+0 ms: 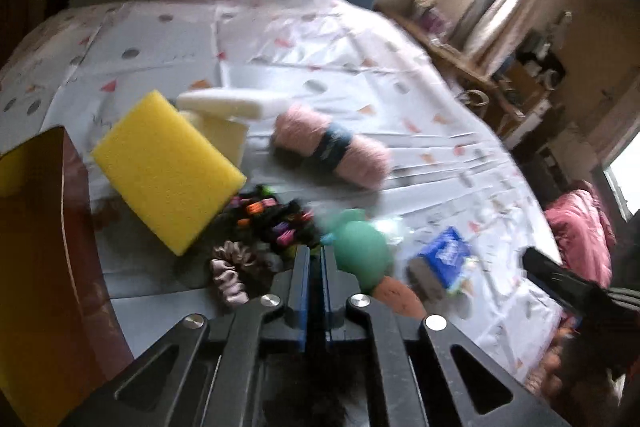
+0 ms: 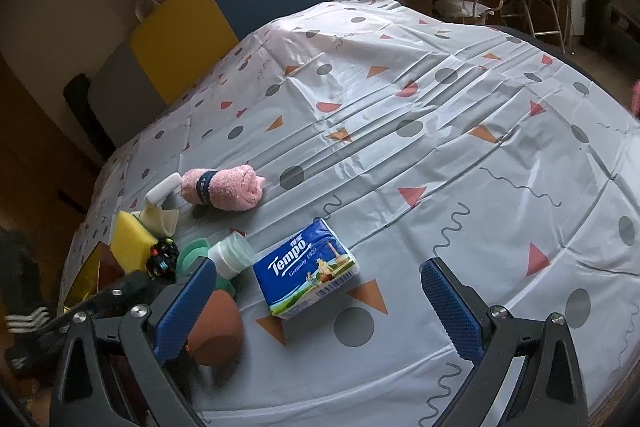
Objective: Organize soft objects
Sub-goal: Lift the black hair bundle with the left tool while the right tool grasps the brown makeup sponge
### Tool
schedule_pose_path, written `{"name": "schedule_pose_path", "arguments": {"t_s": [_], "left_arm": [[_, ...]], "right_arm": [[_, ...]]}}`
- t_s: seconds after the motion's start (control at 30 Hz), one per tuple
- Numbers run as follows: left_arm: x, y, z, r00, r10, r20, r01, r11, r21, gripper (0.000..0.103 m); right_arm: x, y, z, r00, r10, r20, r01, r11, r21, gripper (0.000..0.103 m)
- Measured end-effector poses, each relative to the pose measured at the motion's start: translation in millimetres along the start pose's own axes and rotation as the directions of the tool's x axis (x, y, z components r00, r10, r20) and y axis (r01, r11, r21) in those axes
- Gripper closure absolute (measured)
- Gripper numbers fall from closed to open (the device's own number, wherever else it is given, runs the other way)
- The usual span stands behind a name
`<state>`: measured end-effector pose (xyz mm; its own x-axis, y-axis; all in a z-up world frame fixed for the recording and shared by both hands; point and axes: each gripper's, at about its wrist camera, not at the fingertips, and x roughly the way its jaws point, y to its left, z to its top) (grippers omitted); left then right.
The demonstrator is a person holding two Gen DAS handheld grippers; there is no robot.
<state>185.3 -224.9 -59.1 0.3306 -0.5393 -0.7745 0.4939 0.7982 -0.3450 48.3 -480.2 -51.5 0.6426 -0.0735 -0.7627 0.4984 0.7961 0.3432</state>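
Left gripper (image 1: 316,259) jaws together, empty, hovering over hair ties (image 1: 272,219). Right gripper (image 2: 316,303) jaws apart, framing tissue pack (image 2: 306,269). I'm advising: descend squarely, clamp gently.

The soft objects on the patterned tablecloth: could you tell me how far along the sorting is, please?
Nothing looks sorted: yellow sponge block, pink yarn skein and blue tissue pack lie loose. Left gripper shut, empty; right gripper open, empty. All remains.
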Motion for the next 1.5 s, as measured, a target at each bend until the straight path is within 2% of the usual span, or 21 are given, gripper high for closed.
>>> {"name": "schedule_pose_path", "arguments": {"t_s": [0.13,0.3,0.43,0.47,0.53,0.57,0.63,0.7,0.8,0.87,0.93,0.97,1.0,1.07,1.1,1.2,1.37,1.5], "left_arm": [[-24,-4,-3,0.999,-0.027,0.032,0.026,0.999,0.021,0.1],[-24,2,-10,1.0,0.0,-0.008,0.0,1.0,0.006,0.098],[-5,8,-7,0.998,0.016,-0.062,-0.019,0.998,-0.061,0.076],[1,8,-6,0.997,0.039,-0.071,-0.045,0.996,-0.075,0.073],[15,8,-2,0.994,0.028,-0.105,-0.038,0.994,-0.1,0.067],[23,7,0,0.992,0.044,-0.12,-0.056,0.993,-0.101,0.065],[39,5,5,0.985,0.094,-0.144,-0.109,0.989,-0.096,0.065],[52,8,6,0.98,0.093,-0.176,-0.113,0.988,-0.109,0.065],[63,13,9,0.981,0.099,-0.169,-0.12,0.985,-0.122,0.066],[62,16,12,0.985,0.086,-0.151,-0.105,0.987,-0.122,0.08],[58,15,13,0.986,0.1,-0.13,-0.112,0.99,-0.09,0.094],[53,14,12,0.989,0.102,-0.109,-0.11,0.991,-0.071,0.095],[48,14,12,0.992,0.087,-0.095,-0.094,0.994,-0.064,0.097],[36,14,13,0.996,0.05,-0.073,-0.054,0.997,-0.056,0.097],[29,13,12,0.997,0.041,-0.058,-0.044,0.998,-0.048,0.098],[14,15,12,0.999,-0.006,-0.041,0.003,0.998,-0.056,0.098],[-16,12,5,0.997,-0.074,0.004,0.074,0.996,-0.05,0.098],[-32,9,3,0.993,-0.112,0.03,0.114,0.993,-0.035,0.098]], "right_arm": [[3,0,-1,1.0,0.002,-0.017,-0.002,1.0,-0.001,0.0],[5,7,-5,0.999,0.035,-0.039,-0.037,0.999,-0.031,0.0],[5,14,-7,0.998,0.036,-0.042,-0.039,0.997,-0.065,0.0],[5,15,-8,0.998,0.036,-0.044,-0.039,0.997,-0.066,0.0],[7,14,-8,0.998,0.038,-0.049,-0.041,0.997,-0.063,0.0],[7,14,-7,0.998,0.036,-0.05,-0.039,0.997,-0.061,0.0],[7,13,-7,0.998,0.04,-0.051,-0.043,0.997,-0.059,0.0],[6,14,-7,0.998,0.047,-0.049,-0.05,0.997,-0.061,0.0],[4,21,-8,0.998,0.05,-0.04,-0.054,0.994,-0.099,0.0],[5,27,-11,0.995,0.08,-0.056,-0.086,0.989,-0.121,0.0],[10,36,-15,0.984,0.142,-0.107,-0.156,0.977,-0.142,0.002],[12,42,-17,0.98,0.155,-0.126,-0.175,0.971,-0.163,0.006],[15,51,-20,0.973,0.167,-0.157,-0.196,0.961,-0.195,0.01],[23,62,-26,0.961,0.174,-0.214,-0.222,0.948,-0.226,0.025],[28,68,-28,0.956,0.17,-0.241,-0.228,0.945,-0.237,0.028],[42,77,-34,0.938,0.174,-0.3,-0.25,0.939,-0.236,0.028],[62,87,-39,0.939,0.097,-0.329,-0.194,0.942,-0.275,0.028],[72,92,-42,0.936,0.068,-0.344,-0.178,0.937,-0.3,0.029]]}}
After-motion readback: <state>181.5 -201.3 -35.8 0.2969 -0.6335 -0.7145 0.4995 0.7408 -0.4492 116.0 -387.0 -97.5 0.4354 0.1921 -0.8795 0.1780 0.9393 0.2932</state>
